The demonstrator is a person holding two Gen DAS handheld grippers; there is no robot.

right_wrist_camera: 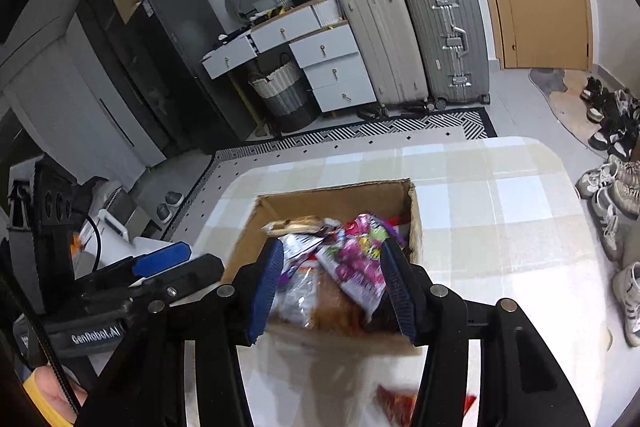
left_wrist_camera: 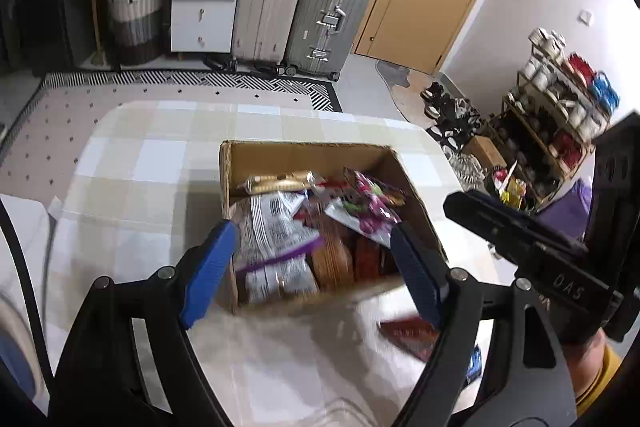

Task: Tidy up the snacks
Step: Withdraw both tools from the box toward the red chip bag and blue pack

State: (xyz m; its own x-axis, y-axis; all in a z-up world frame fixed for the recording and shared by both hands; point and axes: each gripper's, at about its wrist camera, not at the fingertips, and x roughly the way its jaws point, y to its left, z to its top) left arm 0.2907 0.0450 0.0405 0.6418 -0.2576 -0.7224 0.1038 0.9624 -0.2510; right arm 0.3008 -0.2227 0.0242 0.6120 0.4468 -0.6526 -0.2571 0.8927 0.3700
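Note:
An open cardboard box (left_wrist_camera: pixel 304 155) stands on the checked table (left_wrist_camera: pixel 160 163), filled with snack packets. Among them are a white and purple bag (left_wrist_camera: pixel 276 227), a pink and purple packet (left_wrist_camera: pixel 372 211) and a gold wrapper (left_wrist_camera: pixel 280 183). My left gripper (left_wrist_camera: pixel 314 231) hovers over the box's near side, jaws wide apart with nothing between the blue pads. My right gripper (right_wrist_camera: pixel 332 247) hangs over the same box (right_wrist_camera: pixel 340 199), jaws apart and holding nothing; the pink packet (right_wrist_camera: pixel 360 267) lies below it. In the left wrist view, the right gripper (left_wrist_camera: pixel 480 211) sits just right of the box.
A dark red packet (left_wrist_camera: pixel 412 335) lies loose on the table near the front edge, seen blurred as the red packet (right_wrist_camera: pixel 396 403). Suitcases (left_wrist_camera: pixel 304 3), white drawers (left_wrist_camera: pixel 204 11) and a door stand beyond. Shoes (right_wrist_camera: pixel 612 195) line the floor on the right.

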